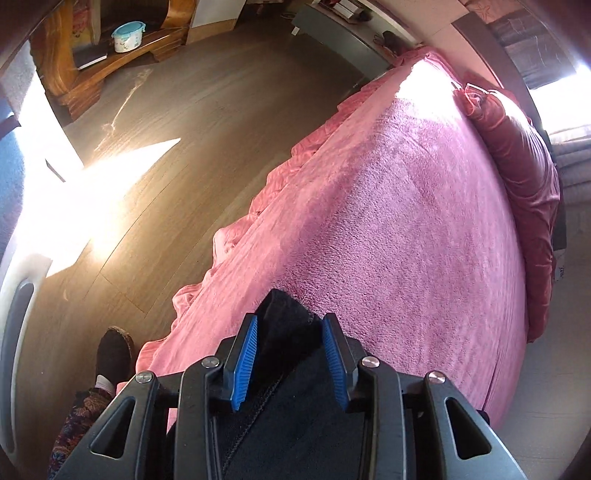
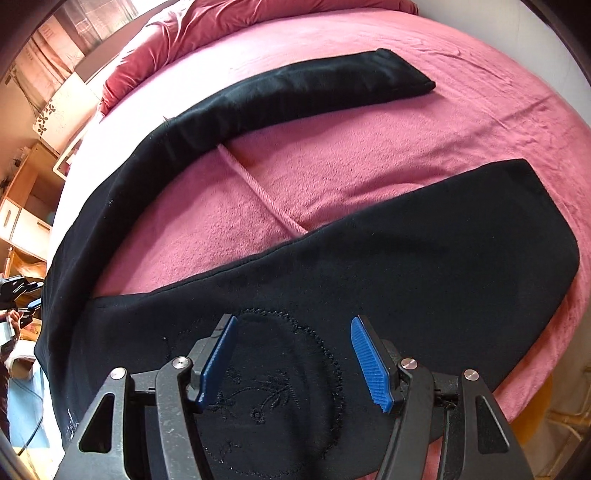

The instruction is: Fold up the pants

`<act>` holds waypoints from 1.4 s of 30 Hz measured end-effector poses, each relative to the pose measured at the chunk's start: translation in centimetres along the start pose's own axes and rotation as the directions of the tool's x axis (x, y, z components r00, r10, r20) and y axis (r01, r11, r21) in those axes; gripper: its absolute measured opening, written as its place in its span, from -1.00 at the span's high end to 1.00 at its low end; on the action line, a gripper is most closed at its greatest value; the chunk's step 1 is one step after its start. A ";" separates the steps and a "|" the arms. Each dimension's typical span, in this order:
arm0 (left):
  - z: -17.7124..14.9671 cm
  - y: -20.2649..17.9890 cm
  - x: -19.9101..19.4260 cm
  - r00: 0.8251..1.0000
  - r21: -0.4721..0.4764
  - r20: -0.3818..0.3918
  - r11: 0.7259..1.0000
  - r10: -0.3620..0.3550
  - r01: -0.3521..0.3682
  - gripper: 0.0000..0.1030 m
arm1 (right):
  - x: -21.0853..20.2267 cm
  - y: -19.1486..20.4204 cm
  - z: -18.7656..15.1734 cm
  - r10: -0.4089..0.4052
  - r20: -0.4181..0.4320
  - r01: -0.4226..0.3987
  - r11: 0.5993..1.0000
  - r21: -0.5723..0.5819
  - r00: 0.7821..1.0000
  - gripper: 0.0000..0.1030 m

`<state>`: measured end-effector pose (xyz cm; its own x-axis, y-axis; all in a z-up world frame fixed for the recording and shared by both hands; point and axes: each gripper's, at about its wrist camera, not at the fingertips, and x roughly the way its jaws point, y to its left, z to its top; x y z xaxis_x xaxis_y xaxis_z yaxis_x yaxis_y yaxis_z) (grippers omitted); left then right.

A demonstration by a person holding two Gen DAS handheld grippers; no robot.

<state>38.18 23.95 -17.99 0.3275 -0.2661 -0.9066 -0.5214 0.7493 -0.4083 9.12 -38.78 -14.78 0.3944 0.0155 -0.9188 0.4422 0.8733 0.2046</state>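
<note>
Black pants (image 2: 406, 266) lie spread on a pink bedspread (image 2: 332, 166), both legs stretched away from me with a gap between them. An embroidered round patch (image 2: 273, 398) sits under my right gripper (image 2: 293, 354), which is open just above the fabric with blue pads (image 2: 369, 362). In the left wrist view my left gripper (image 1: 290, 354) has its blue pads (image 1: 245, 365) against a bunched corner of the black pants (image 1: 284, 325) at the bed's edge, holding it. The left gripper also shows at the far left of the right wrist view (image 2: 22, 295).
A pink cord or seam (image 2: 262, 192) crosses the bed between the legs. Red pillows (image 1: 524, 177) lie along the far side. Wooden floor (image 1: 166, 155) with a sunlit patch lies left of the bed; my slippered foot (image 1: 114, 350) stands there. A wooden bench holds a teal container (image 1: 127, 35).
</note>
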 end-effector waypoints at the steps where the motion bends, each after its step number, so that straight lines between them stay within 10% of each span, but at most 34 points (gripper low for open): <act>1: 0.0 -0.3 0.3 1.000 0.016 0.006 1.000 0.012 -0.012 0.33 | 0.2 0.2 0.0 -0.001 -0.007 0.001 1.000 -0.001 1.000 -0.25; 6: -0.9 -1.6 -0.3 0.997 0.140 0.067 0.989 0.028 -0.038 0.79 | 0.8 0.3 0.3 -0.008 -0.018 0.008 1.000 -0.010 1.000 -0.25; 11: -3.2 -2.1 -5.7 0.974 0.217 0.175 0.970 -0.146 0.106 0.82 | 0.8 0.5 1.2 0.005 -0.002 -0.005 1.000 -0.028 1.000 -0.25; 20: -12.3 -0.9 -19.2 0.802 0.430 0.203 0.787 -0.562 0.442 0.85 | 0.7 4.1 5.4 0.194 0.020 -0.193 0.980 -0.052 0.981 -0.23; 24: -17.3 0.8 -22.5 0.763 0.509 0.151 0.711 -0.629 0.486 0.85 | 1.3 6.8 8.0 0.302 0.008 -0.301 0.952 -0.049 0.953 -0.14; 33: -24.8 4.3 -23.7 0.770 0.549 0.074 0.671 -0.634 0.499 0.86 | 4.4 13.1 15.8 0.451 -0.010 -0.450 0.891 0.049 0.892 0.19; 42: -26.3 6.1 -23.4 0.779 0.531 0.043 0.674 -0.626 0.513 0.86 | 10.4 15.2 21.7 0.351 -0.045 -0.340 0.926 0.163 0.935 0.43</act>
<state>6.64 18.79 -2.10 0.6151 -0.6504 -0.4458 0.2350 0.6909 -0.6837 37.45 -35.92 -13.87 0.4876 0.3434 -0.8027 0.4070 0.7239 0.5570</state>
